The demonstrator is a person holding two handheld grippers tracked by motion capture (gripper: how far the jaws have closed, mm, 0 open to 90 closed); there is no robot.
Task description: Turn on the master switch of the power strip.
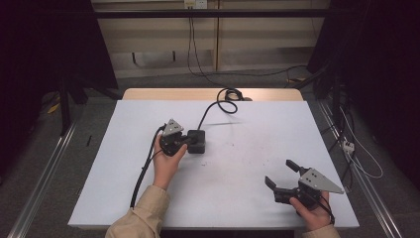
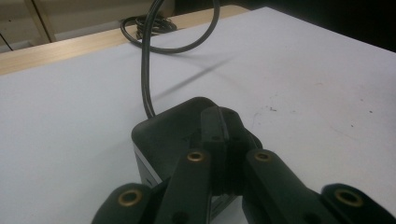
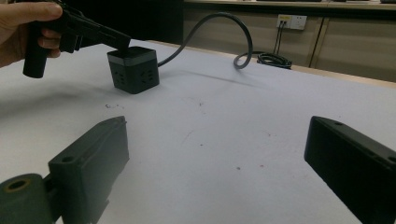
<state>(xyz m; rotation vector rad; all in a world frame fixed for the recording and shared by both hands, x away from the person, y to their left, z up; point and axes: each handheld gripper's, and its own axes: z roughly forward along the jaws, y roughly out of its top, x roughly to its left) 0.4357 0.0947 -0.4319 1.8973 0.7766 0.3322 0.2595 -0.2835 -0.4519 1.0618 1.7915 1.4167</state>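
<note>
A black cube-shaped power block (image 1: pixel 198 142) (image 2: pixel 159 133) (image 3: pixel 133 70) with a grey band stands left of centre on the white tabletop (image 1: pixel 237 193). Its thick black cable (image 1: pixel 217 105) (image 2: pixel 145 70) (image 3: pixel 201 28) arches back to a coil at the far edge. My left gripper (image 1: pixel 187 140) (image 2: pixel 219 121) is shut, with its joined tips resting on the block's top face and nothing seen between them. From the right gripper view, that left gripper (image 3: pixel 122 43) comes down at a slant onto the block. My right gripper (image 1: pixel 279 172) (image 3: pixel 217 126) stands open and empty near the front right.
A strip of wooden table (image 1: pixel 198 94) shows beyond the white sheet, with the cable coil (image 1: pixel 230 94) on it. Metal rails (image 1: pixel 44 173) run along the floor on both sides. A wall socket (image 3: pixel 289 21) sits on the cabinets behind. Small dark specks mark the sheet's middle.
</note>
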